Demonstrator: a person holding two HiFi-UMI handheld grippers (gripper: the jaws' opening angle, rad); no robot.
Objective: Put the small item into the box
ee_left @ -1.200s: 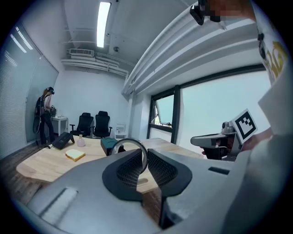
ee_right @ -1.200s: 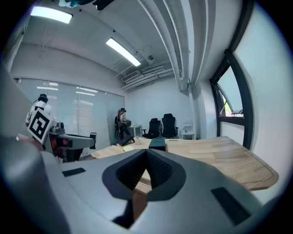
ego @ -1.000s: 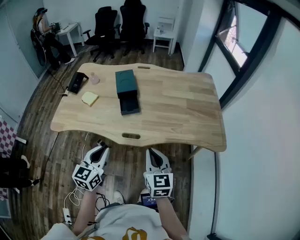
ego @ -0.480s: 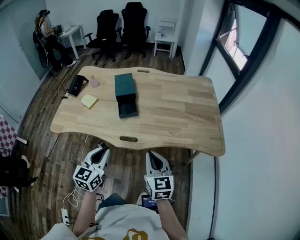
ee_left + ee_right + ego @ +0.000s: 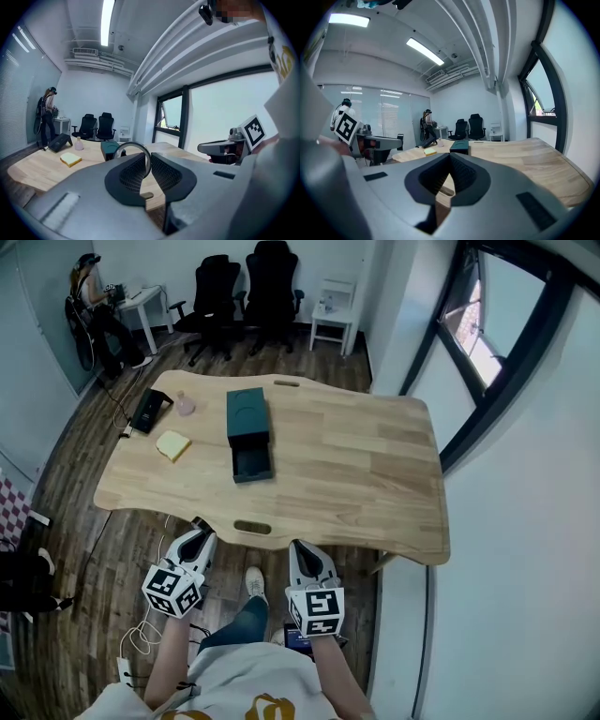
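Currently the left gripper (image 5: 147,157) pinches a metal ring (image 5: 132,144), the right gripper (image 5: 450,160) clenched empty.

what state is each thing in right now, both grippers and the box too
left gripper: shut on a metal ring
right gripper: shut, nothing between its jaws
box: lying on the table, its drawer slid out, open
pink bottle: standing upright
yellow sponge: lying flat on the table
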